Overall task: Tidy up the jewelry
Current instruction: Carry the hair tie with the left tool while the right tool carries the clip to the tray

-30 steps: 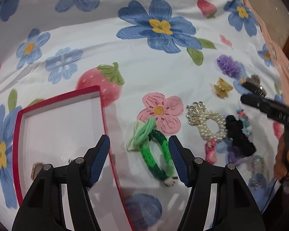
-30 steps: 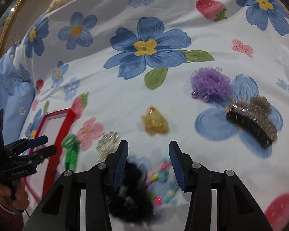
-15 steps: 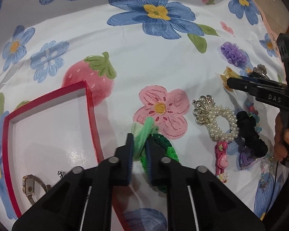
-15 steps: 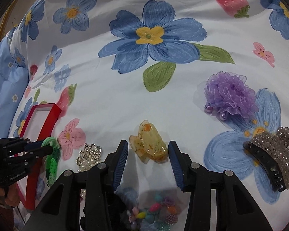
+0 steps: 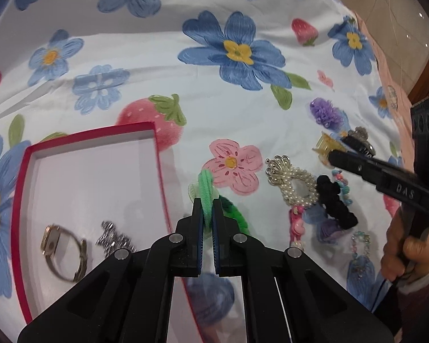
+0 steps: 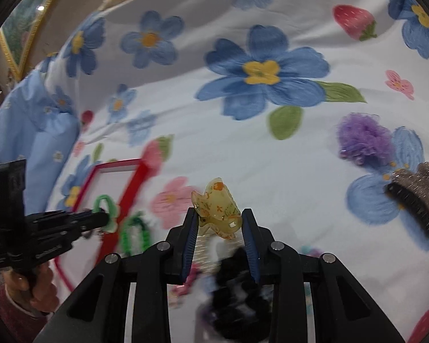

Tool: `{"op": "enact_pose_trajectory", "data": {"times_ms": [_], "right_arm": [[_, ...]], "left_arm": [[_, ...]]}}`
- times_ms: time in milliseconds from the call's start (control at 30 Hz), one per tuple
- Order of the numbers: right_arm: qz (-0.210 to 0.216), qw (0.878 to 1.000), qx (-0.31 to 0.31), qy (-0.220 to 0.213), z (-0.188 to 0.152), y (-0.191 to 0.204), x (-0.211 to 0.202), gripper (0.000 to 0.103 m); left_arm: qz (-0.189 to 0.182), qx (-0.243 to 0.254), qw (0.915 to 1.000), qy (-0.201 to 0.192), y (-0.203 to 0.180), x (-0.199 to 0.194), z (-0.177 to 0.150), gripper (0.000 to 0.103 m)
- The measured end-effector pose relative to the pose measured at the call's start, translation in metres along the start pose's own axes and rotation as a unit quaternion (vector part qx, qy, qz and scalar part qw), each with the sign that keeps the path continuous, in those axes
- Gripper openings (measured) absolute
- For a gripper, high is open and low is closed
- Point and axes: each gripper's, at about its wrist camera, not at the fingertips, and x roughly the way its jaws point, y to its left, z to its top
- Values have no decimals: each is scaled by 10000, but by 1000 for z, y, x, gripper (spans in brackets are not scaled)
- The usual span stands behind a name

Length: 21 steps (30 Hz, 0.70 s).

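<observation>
A: Comparing views: left wrist alone shows inside the red box — watch, sparkly piece.
B: Right wrist alone: gilt frame beyond the floral sheet.
A: Left gripper pinches the light green band beside the box.
B: Right gripper, jaws just closing, clamps the yellow claw clip.

Motion blur smears the black scrunchie and red box.

I'm working in a home, likely a bedroom: a soft flowered bedsheet with strawberries covers the surface, a gilt-framed picture hangs behind, and tiled floor shows.
</observation>
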Motion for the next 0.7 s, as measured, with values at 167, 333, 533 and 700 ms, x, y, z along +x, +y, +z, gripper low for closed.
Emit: {"op": "enact_pose_trajectory", "data": {"times_ms": [167,333,533,700], "right_arm": [[360,9993,2,-32,-10,33,-7,31],[620,9980,-109,16,-19,64,-8,31],[885,9954,-339,166,-30,101,0,31],[1072,9928,-479,243,-36,129,7,31]], "left_arm": [[-85,-286,9994,-150,13,-18,-7,4],[-32,-433,9987,-274,26,-37,-16,4],[185,-600,9974,-364,45,-59,-37,4],[352,-908,9945,-381,75,-74,-59,4]]}}
